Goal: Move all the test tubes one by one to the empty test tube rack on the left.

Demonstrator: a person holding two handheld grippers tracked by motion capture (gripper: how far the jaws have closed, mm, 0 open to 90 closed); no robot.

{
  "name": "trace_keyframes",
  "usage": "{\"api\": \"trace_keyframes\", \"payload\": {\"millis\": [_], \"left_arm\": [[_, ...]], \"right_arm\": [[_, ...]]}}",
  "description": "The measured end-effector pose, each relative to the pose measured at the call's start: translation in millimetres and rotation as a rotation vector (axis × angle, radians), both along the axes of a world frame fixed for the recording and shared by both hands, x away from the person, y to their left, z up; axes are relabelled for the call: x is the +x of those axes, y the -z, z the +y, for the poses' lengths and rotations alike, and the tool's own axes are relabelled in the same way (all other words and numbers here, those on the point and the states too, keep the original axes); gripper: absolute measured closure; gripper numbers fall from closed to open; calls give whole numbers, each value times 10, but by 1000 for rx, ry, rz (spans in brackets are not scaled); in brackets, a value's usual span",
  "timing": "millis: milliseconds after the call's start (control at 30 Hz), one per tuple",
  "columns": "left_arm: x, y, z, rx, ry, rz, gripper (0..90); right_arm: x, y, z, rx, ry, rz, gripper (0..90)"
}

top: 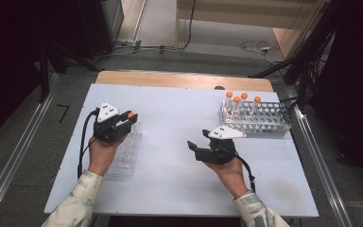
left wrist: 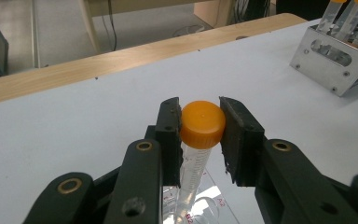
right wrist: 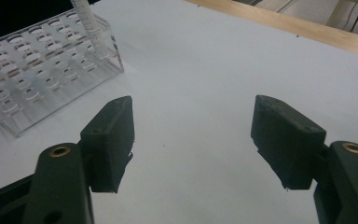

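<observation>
My left gripper (top: pixel 129 119) is at the table's left, above the far end of a clear plastic tube rack (top: pixel 125 153). Its jaws are shut on the orange cap of a clear graduated tube (left wrist: pixel 193 163), which stands upright with its lower end down in the clear rack (left wrist: pixel 214 207). Near the table's middle my right gripper (top: pixel 198 139) points left, and in its own view the right gripper (right wrist: pixel 193 105) is open with bare white table between the jaws. From there the clear rack (right wrist: pixel 42 79) lies off to the left with the tube (right wrist: pixel 91 23) rising from it.
A metal rack (top: pixel 260 118) at the back right holds several orange-capped tubes (top: pixel 241 99); the metal rack (left wrist: pixel 328 60) also shows at the top right of the left gripper view. A wooden strip (top: pixel 184 79) borders the white table (top: pixel 179 179) at the far edge.
</observation>
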State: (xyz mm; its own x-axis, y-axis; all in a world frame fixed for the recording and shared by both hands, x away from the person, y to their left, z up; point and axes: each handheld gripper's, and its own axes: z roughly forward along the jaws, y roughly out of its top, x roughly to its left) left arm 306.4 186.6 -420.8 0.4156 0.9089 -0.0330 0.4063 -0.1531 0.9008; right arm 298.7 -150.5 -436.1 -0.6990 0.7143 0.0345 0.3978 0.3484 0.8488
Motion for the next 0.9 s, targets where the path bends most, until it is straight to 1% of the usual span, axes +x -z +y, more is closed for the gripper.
{"api": "trace_keyframes", "payload": {"millis": [67, 100, 133, 167, 200, 267, 433, 467, 533, 600, 633, 700, 800, 900], "left_arm": [[20, 11, -1, 6, -1, 12, 700], [41, 33, -4, 10, -1, 34, 700], [72, 73, -7, 26, 5, 64, 700], [81, 116, -6, 21, 13, 68, 700], [75, 124, 0, 12, 7, 64, 698], [68, 112, -3, 23, 7, 61, 697], [76, 119, 8, 15, 12, 67, 690], [78, 123, 10, 10, 17, 74, 677], [87, 134, 19, 14, 31, 90, 590], [83, 132, 28, 8, 29, 87, 562], [78, 122, 38, 8, 29, 85, 530], [65, 105, 54, -13, 29, 80, 488], [38, 84, 72, -31, 19, 72, 403], [-2, 67, 122, -71, -2, 57, 316]], "right_arm": [[7, 1, -3, 3, 1, 1, 288], [10, 2, -4, 3, 2, 2, 288], [12, 5, -3, 3, 1, 3, 288], [12, 6, -1, 2, 0, 5, 288], [11, 7, 1, 1, -1, 5, 288], [5, 2, -1, 1, 0, 0, 288], [10, -7, -24, 5, 3, 1, 287], [9, -7, -24, 3, 2, 0, 287], [8, -3, -19, 2, 3, 1, 284], [7, -4, -16, 2, 3, 0, 284], [4, -8, -17, 4, 5, 2, 284], [6, -14, -27, 9, 8, -1, 284], [17, -30, -61, 13, 17, -7, 284], [23, -63, -114, 22, 35, -8, 284]]}}
